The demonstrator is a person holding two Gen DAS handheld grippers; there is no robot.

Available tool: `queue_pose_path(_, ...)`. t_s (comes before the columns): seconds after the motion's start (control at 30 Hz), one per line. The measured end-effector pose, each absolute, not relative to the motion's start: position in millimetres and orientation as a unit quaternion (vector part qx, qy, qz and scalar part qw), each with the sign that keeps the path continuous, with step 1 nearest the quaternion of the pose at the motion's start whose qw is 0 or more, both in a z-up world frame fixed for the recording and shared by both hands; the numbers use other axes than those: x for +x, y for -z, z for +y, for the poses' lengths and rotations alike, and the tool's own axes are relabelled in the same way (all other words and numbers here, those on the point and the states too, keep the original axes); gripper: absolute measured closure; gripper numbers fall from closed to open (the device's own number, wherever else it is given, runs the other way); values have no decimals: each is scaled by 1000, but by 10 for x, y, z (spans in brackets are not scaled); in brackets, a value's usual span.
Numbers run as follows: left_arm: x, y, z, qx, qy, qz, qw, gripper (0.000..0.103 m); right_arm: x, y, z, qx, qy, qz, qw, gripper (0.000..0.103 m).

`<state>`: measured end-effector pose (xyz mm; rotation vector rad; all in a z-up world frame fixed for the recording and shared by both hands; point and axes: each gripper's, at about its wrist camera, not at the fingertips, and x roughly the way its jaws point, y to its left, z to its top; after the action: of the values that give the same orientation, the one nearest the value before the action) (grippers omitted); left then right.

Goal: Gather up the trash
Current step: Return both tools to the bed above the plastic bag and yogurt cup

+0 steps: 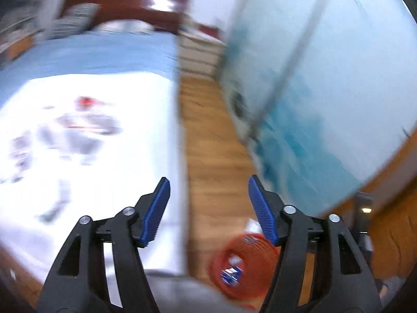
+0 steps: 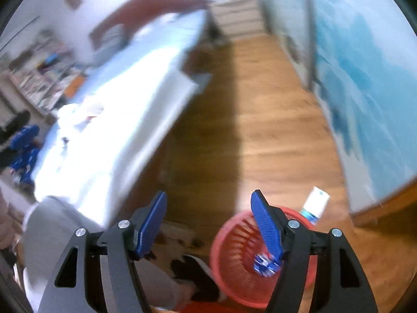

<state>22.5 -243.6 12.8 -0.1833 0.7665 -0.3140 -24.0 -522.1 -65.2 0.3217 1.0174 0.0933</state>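
Both views are motion-blurred. The landmark is the red basket (image 2: 260,258), standing on the wooden floor (image 2: 273,130) beside the bed (image 2: 125,120).

Left gripper (image 1: 208,208): jaws wide apart, nothing between them. It sits above and to the bed side of the basket, with the bed's white cover (image 1: 104,130) filling the view to one side and a blue-painted wall (image 1: 338,78) on the other.

Right gripper (image 2: 208,221): jaws also wide, nothing held. It hangs almost over the basket, whose rim passes behind one finger.

Task objects: a small blue wrapper (image 2: 265,262) lies inside the basket — it shows in the left view too (image 1: 230,274). A white-and-blue carton (image 2: 315,206) lies just beyond the basket's far rim; whether it leans on the rim or rests on the floor cannot be told. Scattered grey and red pieces (image 1: 78,127) lie on the bed cover, well away from the basket; blur hides what they are.

Judged stage: one piece is binned and more appears to be left.

Risks from here:
- The basket looks light, so a finger or the person's foot (image 2: 198,276), just beside it, could tip it and spill the wrapper.
- Fast swings blur the view — a grasp on the bed could miss or pinch the cover.
- The carton could be overlooked behind the rim.
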Motion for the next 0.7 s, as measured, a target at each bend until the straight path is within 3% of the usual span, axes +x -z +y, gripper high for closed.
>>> queue_pose_path(0.2,173,218,-1306,-90,20,354,931,35,75,210,-4034,115,-128,454,874,33)
queue_pose_path(0.27,190,350,-1166,-81,5,343,936,26,174,118,-3699,93,-142,446,879,31)
queue_pose_path(0.43,446,687,-1035,-72,18,359,930,24,537,-40,-2954,57,-158,433,886,31)
queue_pose_path(0.7,718,1075,-680,-209,56,400,891,25,1282,79,-2223,46,-155,433,887,30)
